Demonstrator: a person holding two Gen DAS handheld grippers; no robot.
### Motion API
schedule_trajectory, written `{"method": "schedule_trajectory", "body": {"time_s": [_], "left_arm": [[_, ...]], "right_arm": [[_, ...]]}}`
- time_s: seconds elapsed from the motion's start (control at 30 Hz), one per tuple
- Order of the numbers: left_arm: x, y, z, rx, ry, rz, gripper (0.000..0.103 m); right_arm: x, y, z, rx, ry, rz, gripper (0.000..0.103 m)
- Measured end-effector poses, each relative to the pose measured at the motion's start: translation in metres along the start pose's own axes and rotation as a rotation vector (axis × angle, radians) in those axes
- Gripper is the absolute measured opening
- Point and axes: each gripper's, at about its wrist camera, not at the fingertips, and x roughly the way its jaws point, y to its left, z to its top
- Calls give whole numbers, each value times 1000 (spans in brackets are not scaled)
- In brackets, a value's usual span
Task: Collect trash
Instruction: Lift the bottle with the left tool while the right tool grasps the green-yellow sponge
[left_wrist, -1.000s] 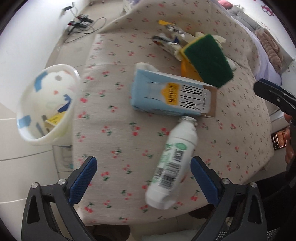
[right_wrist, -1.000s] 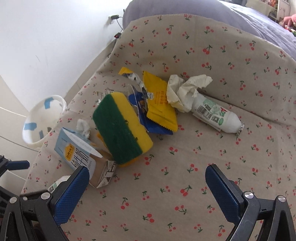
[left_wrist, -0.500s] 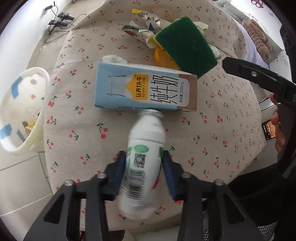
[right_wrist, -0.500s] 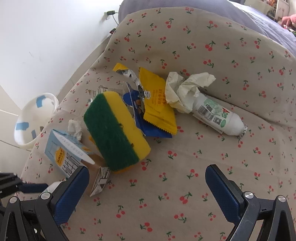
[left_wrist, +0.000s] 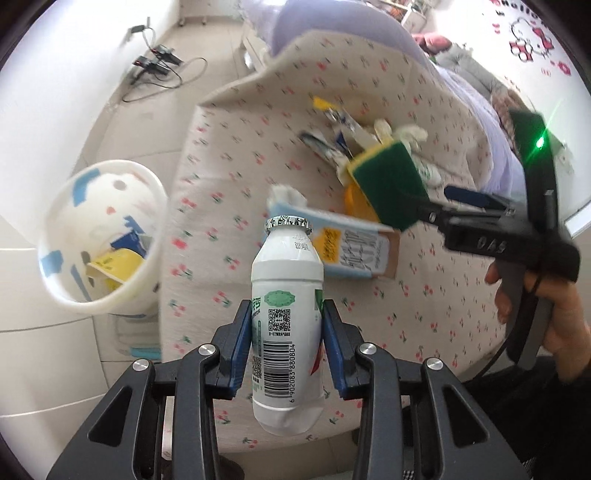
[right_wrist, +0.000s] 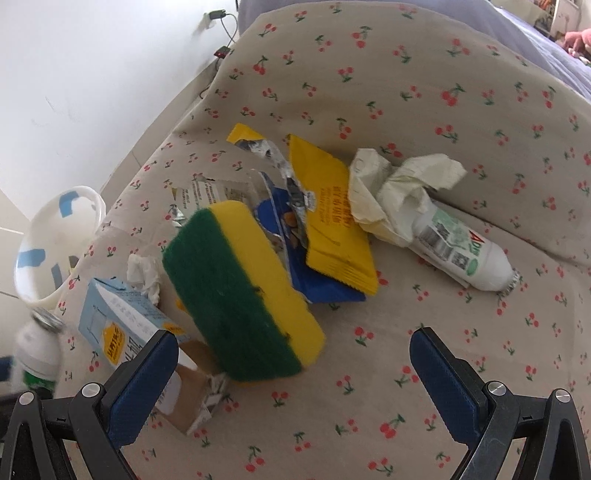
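bottle (left_wrist: 286, 314) clamped in left gripper (left_wrist: 287, 345), lifted above cherry-print cloth (left_wrist: 221, 155)
left wrist view: white plastic, barcode label, foil rim; best carried level over the white bin (left_wrist: 105, 236) at left before release. right wrist view: right gripper (right_wrist: 291, 373) wide open, empty, over green-yellow sponge (right_wrist: 240, 295) amid wrappers
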Motion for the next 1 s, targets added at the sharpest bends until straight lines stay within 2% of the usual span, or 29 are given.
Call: {"method": "schedule_trajectory", "body": {"time_s": [0.2, 0.3, 0.37, 0.43, 0.6, 0.67, 0.7, 0.77, 0.83, 0.93, 1.0], "left_arm": [[-9, 19, 6, -60, -37, 14, 38], [-10, 25, 7, -78, -49, 25, 38], [-12, 28, 6, -85, -54, 29, 38], [-13, 31, 6, -92, -58, 31, 38], [-17, 37, 6, -105, -74, 38, 38], [-18, 39, 7, -113, -79, 36, 38], [-19, 40, 7, -117, -81, 36, 38], [-22, 43, 9, -127, -90, 37, 38], [-25, 46, 10, -139, -99, 38, 38], [-29, 51, 11, -156, -114, 39, 38], [-33, 55, 12, -169, -127, 40, 38]], "right_arm": [[12, 13, 10, -43, 10, -92, 103], [19, 13, 15, -30, 26, -109, 103], [22, 13, 17, -23, 37, -113, 98], [24, 14, 19, -16, 47, -95, 89], [27, 25, 19, -35, 62, -76, 76], [27, 29, 18, -44, 62, -63, 67], [26, 30, 18, -47, 62, -53, 60], [24, 31, 17, -53, 57, -53, 55], [22, 30, 17, -56, 50, -52, 44], [16, 25, 17, -42, 48, -31, 36], [10, 19, 17, -13, 40, -5, 36]]}}
